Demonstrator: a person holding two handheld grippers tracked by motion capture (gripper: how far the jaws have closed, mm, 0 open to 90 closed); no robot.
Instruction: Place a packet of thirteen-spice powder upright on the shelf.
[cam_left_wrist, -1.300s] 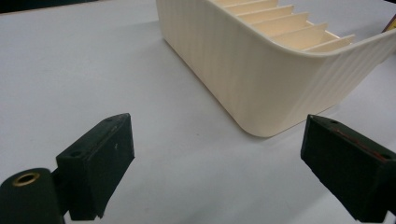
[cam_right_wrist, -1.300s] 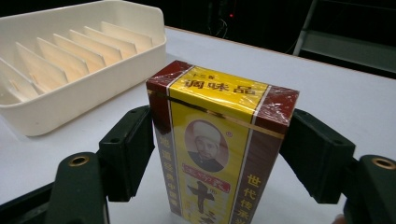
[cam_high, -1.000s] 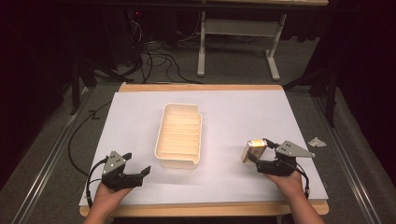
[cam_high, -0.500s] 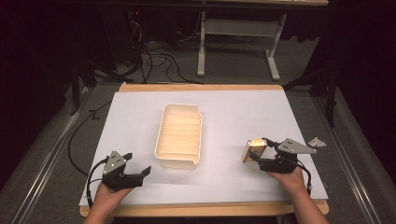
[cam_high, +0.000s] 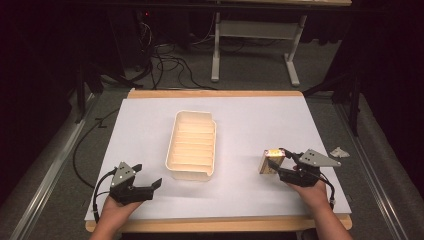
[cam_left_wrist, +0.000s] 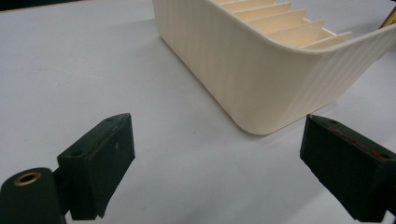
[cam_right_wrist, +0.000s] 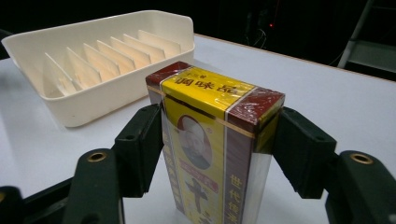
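1. Left gripper at 7 o'clock on the white table, held in a hand; jaws spread wide, nothing between them. Near corner of the tray just ahead in the left gripper view.
2. Cream tray with upright dividers near table centre, lengthwise toward 12 o'clock.
3. Yellow-and-red box upright at 4 o'clock, well apart from the tray.
4. Right gripper at 4 o'clock; jaws just been closing, now pinching the box, one pad against each side in the right gripper view.
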